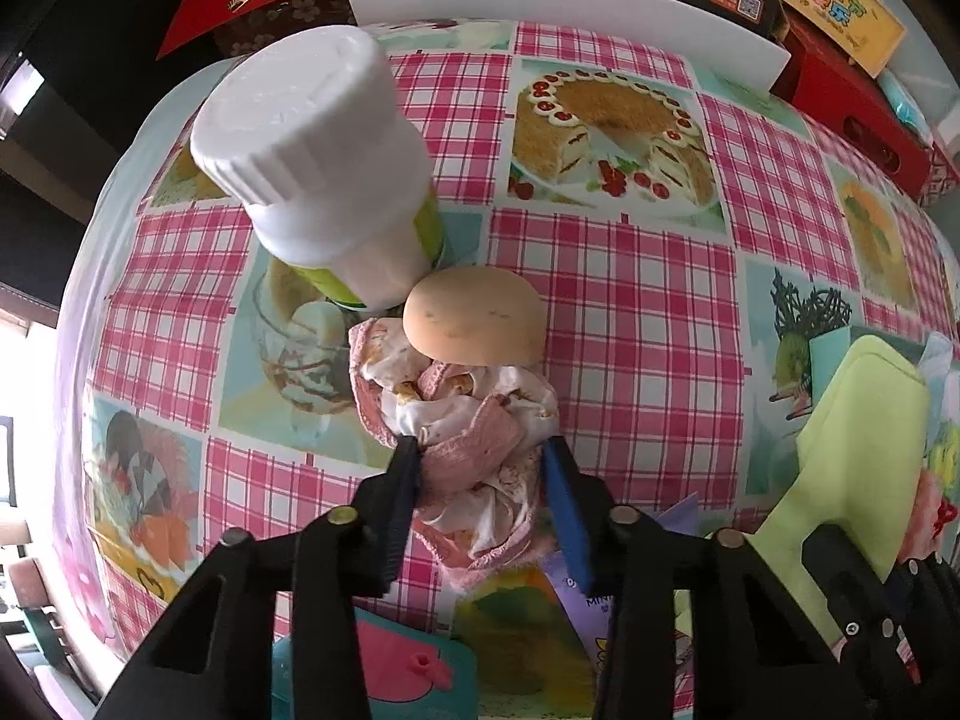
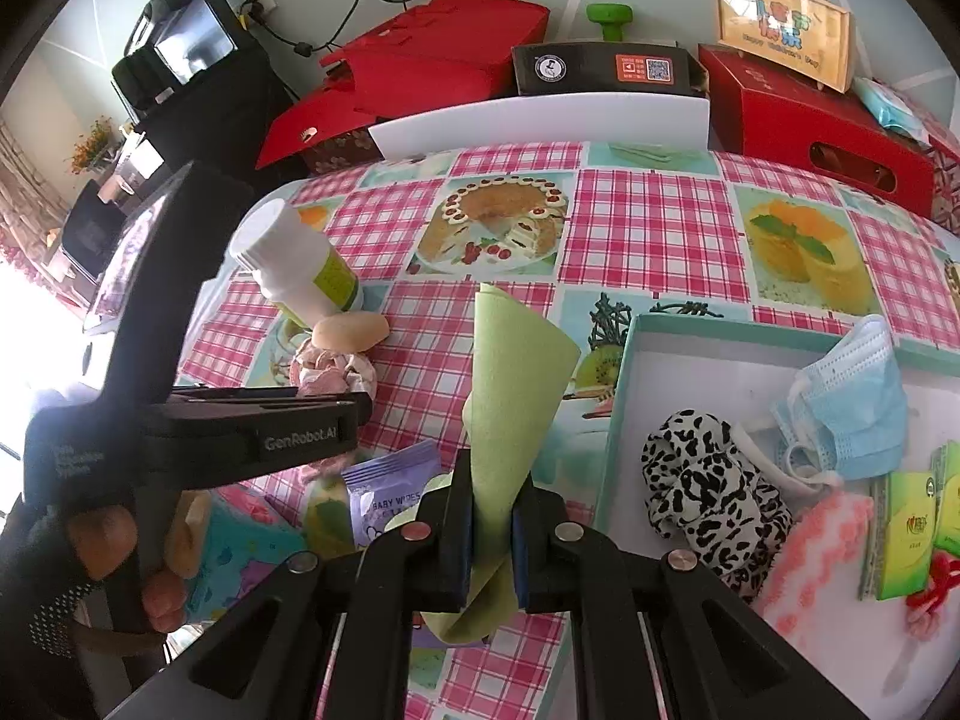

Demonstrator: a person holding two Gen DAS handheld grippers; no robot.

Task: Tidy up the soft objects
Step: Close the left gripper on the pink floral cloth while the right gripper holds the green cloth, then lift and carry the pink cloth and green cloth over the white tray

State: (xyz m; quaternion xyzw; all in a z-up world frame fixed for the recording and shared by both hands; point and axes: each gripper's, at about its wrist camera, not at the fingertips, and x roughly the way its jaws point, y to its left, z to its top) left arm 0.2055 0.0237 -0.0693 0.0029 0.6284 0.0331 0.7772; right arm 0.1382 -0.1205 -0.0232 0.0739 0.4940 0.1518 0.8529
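Note:
A crumpled pink and white cloth (image 1: 468, 420) lies on the checked tablecloth (image 1: 648, 324), just in front of a tan bun-shaped soft thing (image 1: 474, 315). My left gripper (image 1: 483, 456) points down at the cloth, one pad on each side of the bunched fabric and both touching it. In the right wrist view the left gripper (image 2: 360, 408) shows from the side, over the same cloth (image 2: 330, 369). My right gripper (image 2: 495, 483) is shut on a light green cloth (image 2: 510, 372), which stands up between its pads. The green cloth (image 1: 858, 450) also shows at the right of the left wrist view.
A white bottle (image 1: 312, 162) leans beside the bun. A teal-rimmed box (image 2: 624, 396) at right holds a leopard-print cloth (image 2: 708, 492), a blue face mask (image 2: 852, 408), a pink fluffy cloth (image 2: 822, 552) and green packs (image 2: 906, 528). A baby-wipes packet (image 2: 390, 492) lies near. Red boxes (image 2: 810, 120) line the back.

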